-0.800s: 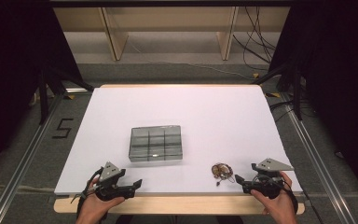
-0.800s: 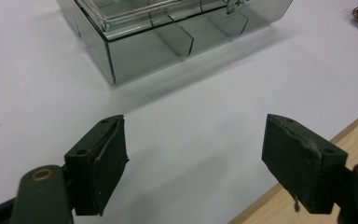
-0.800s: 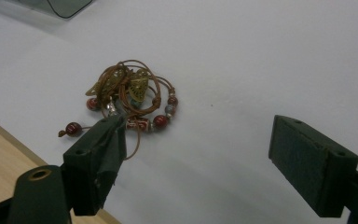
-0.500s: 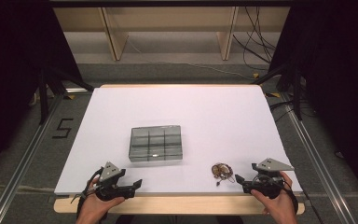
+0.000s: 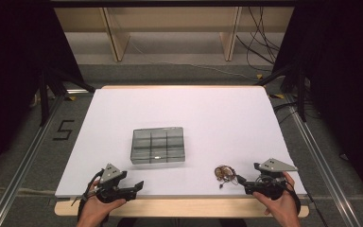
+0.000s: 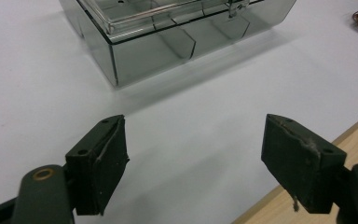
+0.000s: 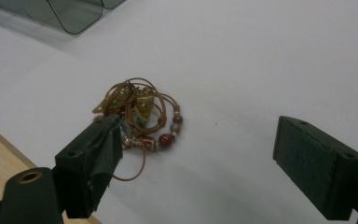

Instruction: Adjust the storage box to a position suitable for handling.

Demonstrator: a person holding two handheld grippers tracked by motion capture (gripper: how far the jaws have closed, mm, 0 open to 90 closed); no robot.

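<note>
A clear lidded box with compartments (image 5: 159, 145) (image 6: 168, 28) sits mid-table on the white sheet. A small heap of jewellery (image 5: 225, 173) (image 7: 137, 116), brown cord with red beads and gold filigree pieces, lies near the front edge at the right. My left gripper (image 5: 137, 186) (image 6: 196, 163) rests at the front left, open and empty, aimed at the box's near corner. Just right of the jewellery, my right gripper (image 5: 242, 182) (image 7: 198, 163) is open; the heap lies by its left jaw, apart from the pads.
The white sheet (image 5: 217, 118) covers most of the wooden table, whose bare front edge (image 5: 184, 207) runs under both hands. Shelving stands beyond the far edge. Dark curtains and metal rails flank both sides.
</note>
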